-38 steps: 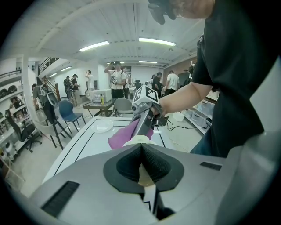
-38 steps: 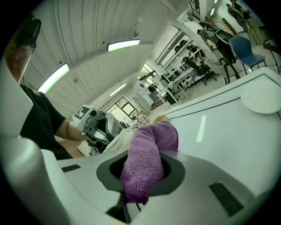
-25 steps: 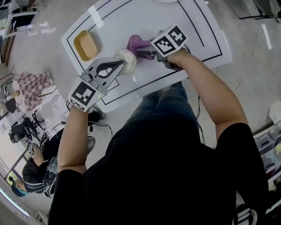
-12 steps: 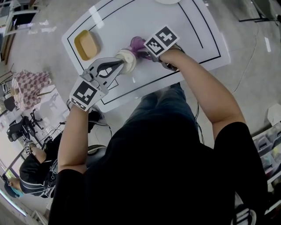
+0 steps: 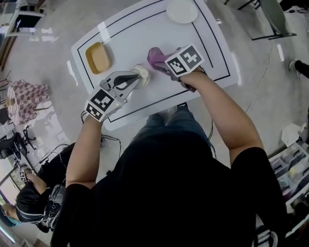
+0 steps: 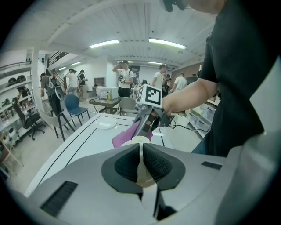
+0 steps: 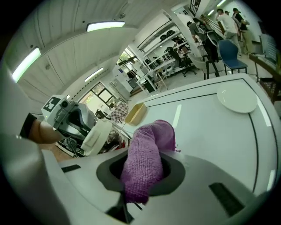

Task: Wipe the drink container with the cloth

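Wiping looks mid-course. The left gripper (image 5: 136, 78) is pinched nearly closed on the thin wall of the drink container (image 5: 143, 73), whose body sits just past its fingertips. The right gripper (image 5: 166, 65) clamps the cloth (image 5: 154, 57) — bunched ahead of its jaws, beside the cup, seemingly not touching — and must next press it against the cup's side.

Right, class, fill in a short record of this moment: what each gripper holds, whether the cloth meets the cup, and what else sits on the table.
left side: the left gripper is shut on the wall of the cream cup
right side: the right gripper is shut on the purple cloth, which bunches out past the jaws
cloth and cup: apart, as far as the views show
also there: yellow tray, white plate
surface: white table with black lines
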{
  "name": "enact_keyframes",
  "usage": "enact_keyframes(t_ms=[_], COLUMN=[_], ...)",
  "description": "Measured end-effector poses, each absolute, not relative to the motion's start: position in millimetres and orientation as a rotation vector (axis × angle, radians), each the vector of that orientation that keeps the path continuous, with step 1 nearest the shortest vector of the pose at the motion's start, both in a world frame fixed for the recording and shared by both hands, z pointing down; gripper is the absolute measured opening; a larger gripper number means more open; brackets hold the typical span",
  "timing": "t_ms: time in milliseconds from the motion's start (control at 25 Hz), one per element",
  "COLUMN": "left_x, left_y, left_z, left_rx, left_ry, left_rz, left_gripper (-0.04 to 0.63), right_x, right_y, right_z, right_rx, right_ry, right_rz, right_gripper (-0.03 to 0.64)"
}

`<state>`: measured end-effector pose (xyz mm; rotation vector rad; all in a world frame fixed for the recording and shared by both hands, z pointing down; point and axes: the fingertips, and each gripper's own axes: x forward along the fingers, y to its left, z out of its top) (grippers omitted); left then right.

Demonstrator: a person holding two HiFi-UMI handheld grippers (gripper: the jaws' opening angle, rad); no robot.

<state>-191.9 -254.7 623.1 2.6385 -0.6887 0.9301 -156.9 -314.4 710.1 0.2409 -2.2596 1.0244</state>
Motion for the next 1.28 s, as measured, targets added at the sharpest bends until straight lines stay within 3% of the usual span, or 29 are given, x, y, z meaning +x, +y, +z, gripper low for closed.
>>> enact_keyframes(t_ms=[240,1280], left_x=[-191,-319], left_y=[-245,-252], left_z=[589,394], left_rx=[2.585,2.533], left_ry=[-0.708,-1.533], left_rz=[0.830,0.501], left_gripper=[0.075,0.081], right_x=[-139,-117], right_y=[-311,-333], right_z=[635,386], right_rx=[0.264,0.633], right_ry=[-2.296,-2.686], right_rz=[0.920,0.352], right_gripper=[0.080,0.080])
